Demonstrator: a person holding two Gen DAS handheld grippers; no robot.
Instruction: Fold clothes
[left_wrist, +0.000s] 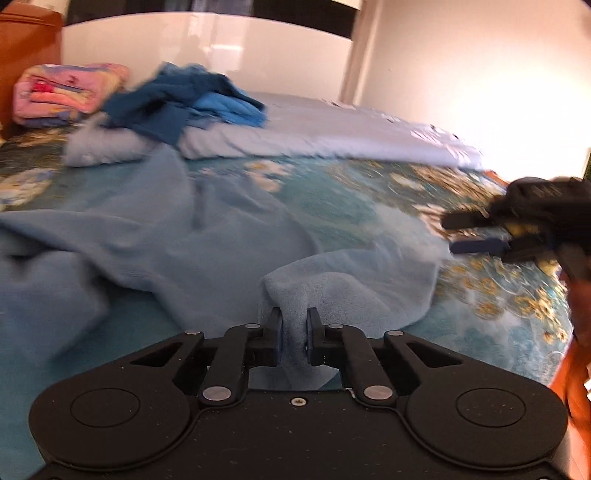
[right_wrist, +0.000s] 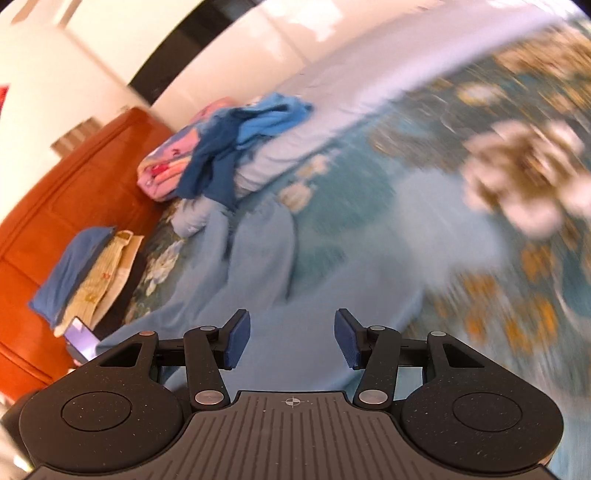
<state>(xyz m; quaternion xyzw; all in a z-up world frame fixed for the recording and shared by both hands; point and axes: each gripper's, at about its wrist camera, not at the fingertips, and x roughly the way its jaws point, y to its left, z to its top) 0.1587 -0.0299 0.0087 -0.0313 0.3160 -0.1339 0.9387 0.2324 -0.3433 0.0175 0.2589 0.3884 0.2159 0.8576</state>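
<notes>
With the left claw (left_wrist: 294, 334) clamped on the light-blue garment (left_wrist: 207, 236) and the right claw (right_wrist: 291, 341) spread empty, we should pinch the opposite corner on the bed (left_wrist: 369, 199) before lifting

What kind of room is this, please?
Most likely a bedroom. The grippers work over a bed with a floral bedspread; a folded pink blanket and a light blue pillow lie near the glossy white headboard.
</notes>
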